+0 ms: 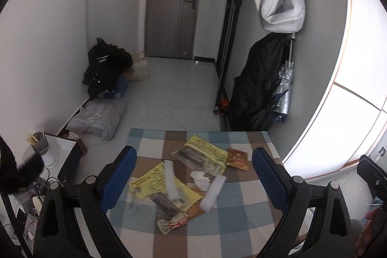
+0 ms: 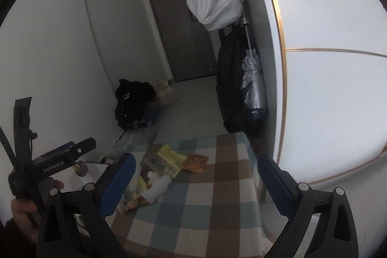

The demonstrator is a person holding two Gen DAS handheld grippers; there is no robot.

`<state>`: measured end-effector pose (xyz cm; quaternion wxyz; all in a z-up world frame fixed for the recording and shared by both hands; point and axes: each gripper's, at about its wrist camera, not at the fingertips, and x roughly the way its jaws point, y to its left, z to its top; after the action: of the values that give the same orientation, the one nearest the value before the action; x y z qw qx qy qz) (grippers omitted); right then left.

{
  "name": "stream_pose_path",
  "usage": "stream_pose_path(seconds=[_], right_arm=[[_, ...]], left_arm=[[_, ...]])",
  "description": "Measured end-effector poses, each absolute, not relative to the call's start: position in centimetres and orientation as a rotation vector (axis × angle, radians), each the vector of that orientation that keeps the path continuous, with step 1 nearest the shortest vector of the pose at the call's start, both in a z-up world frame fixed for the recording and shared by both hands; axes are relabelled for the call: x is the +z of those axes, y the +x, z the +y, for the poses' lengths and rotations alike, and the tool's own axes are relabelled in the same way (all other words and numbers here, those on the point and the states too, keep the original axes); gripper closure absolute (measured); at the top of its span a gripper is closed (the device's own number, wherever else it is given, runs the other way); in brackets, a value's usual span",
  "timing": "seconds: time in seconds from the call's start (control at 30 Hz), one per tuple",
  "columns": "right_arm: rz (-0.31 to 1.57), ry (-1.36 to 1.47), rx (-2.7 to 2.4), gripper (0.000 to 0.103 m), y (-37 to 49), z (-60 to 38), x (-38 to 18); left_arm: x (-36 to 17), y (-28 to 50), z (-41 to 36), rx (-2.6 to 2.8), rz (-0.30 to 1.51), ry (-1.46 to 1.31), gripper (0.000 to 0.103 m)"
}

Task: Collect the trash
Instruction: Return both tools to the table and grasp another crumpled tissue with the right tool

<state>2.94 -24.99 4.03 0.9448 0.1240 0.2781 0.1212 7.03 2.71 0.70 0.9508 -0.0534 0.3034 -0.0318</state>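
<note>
The left gripper [image 1: 193,175] and the right gripper [image 2: 196,181] both stand wide apart and empty above the trash pile [image 1: 186,183] on the checkered tablecloth [image 1: 241,221]. The thin yellow wrappers [image 1: 208,154] overlap, so a pinch may slip or push pieces off the near edge. Beyond are a grey tiled floor [image 1: 174,84] and a closed door [image 1: 174,4] far away.
</note>
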Motion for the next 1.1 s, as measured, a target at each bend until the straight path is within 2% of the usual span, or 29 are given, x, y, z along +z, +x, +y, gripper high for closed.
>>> stream_pose_path(seconds=[0.5, 0.97, 1.1], right_arm=[[0.71, 0.2, 0.372, 0.001, 6.3, -16.2, -0.8], [0.84, -0.064, 0.524, 0.003, 14.2, -9.2, -4.3], [0.918, -0.157, 0.583, 0.011, 17.0, -7.0, -6.8]], left_arm=[[-5.3, 9.0, 10.3, 0.037, 0.768, -0.269, 0.009], [-6.3, 9.6, 14.0, 0.052, 0.847, -0.47, 0.009], [-6.2, 10.0, 13.7, 0.063, 0.85, -0.448, 0.009]])
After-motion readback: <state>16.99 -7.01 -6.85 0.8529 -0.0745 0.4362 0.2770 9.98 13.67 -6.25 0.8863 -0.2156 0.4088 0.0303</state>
